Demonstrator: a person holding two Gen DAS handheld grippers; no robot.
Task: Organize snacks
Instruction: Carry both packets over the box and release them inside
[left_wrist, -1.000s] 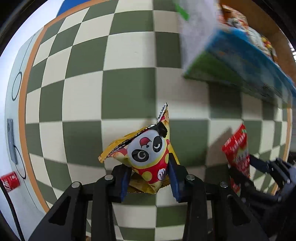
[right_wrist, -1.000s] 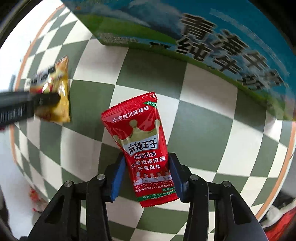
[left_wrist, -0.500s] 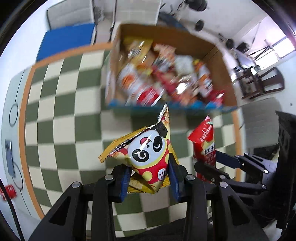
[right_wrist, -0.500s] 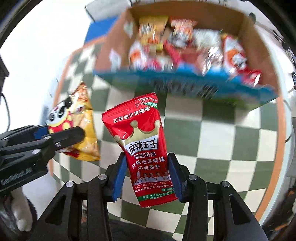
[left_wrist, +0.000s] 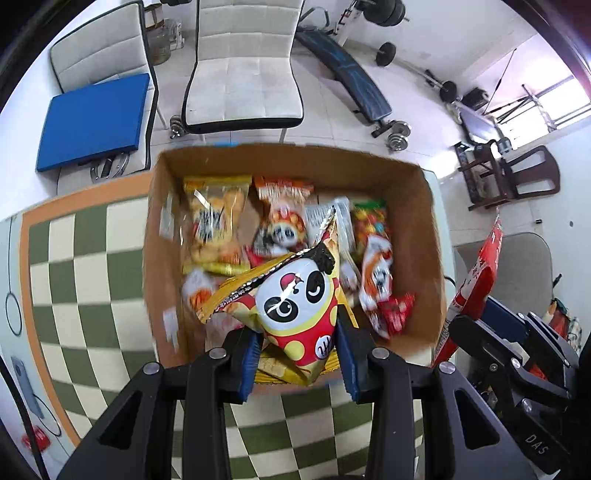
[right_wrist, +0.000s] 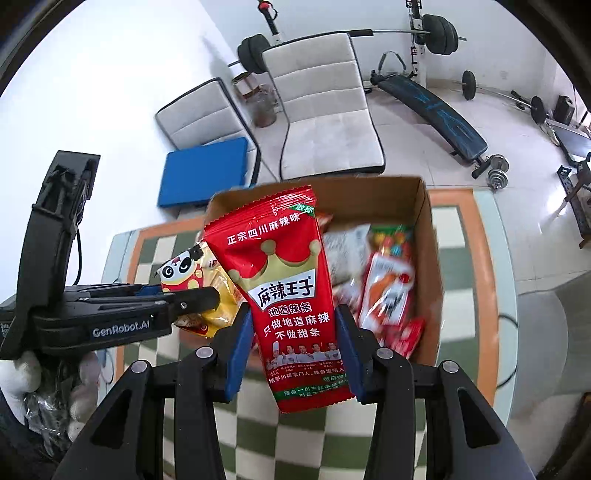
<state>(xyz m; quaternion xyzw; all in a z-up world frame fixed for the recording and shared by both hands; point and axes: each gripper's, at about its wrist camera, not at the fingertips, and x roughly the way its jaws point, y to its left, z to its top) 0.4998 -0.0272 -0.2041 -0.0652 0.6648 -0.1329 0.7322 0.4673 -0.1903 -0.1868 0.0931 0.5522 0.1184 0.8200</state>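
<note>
Checked bench (left_wrist: 92, 266), far edge: cardboard box (left_wrist: 428, 206) of snacks. Panda packet (left_wrist: 295, 306) pinched in left gripper (left_wrist: 295, 363), red packet (right_wrist: 288, 288) pinched in right gripper (right_wrist: 293, 352), both carried above box. Next: fingers to be spread over box.

A home room doubling as a gym: white chairs (left_wrist: 242, 70), a sit-up bench (left_wrist: 343, 70) and barbell weights (right_wrist: 439, 33) at twelve o'clock.
</note>
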